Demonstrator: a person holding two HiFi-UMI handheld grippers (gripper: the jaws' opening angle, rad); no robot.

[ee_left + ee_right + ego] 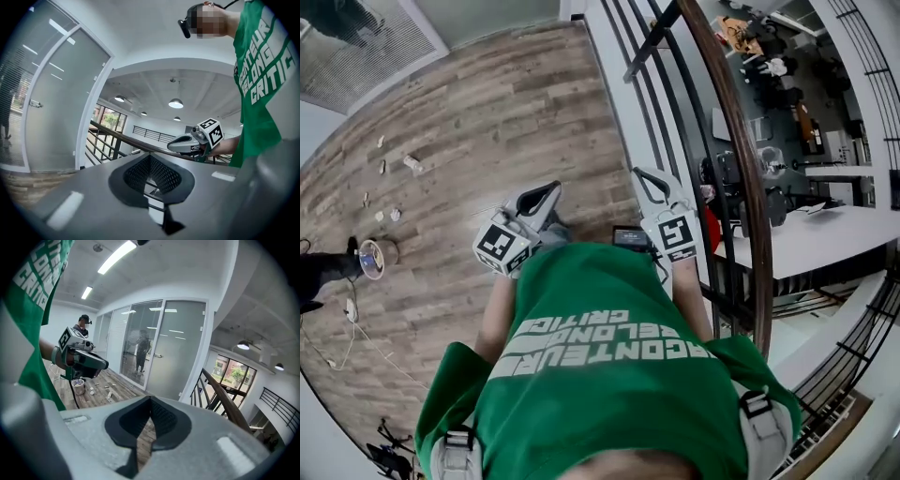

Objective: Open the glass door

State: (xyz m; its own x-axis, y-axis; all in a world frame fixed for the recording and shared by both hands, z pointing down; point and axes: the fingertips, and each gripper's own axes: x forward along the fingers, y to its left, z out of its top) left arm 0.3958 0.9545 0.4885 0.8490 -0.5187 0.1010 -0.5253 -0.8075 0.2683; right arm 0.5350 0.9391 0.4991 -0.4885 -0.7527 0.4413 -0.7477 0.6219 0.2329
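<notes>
Not yet opened: glass door [180, 350] shut at twelve o'clock from right gripper [151, 401], well apart; left gripper [150, 157] alongside; fingers together on both, empty. Left to do: reaching handle [157, 356], gripping, opening.

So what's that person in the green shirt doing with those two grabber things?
The person stands on a wooden floor beside a railing, holding a gripper in each hand. The left gripper and the right gripper are both closed and empty. The job is to open the glass door, but it looks shut, and neither gripper has reached its handle yet.
</notes>
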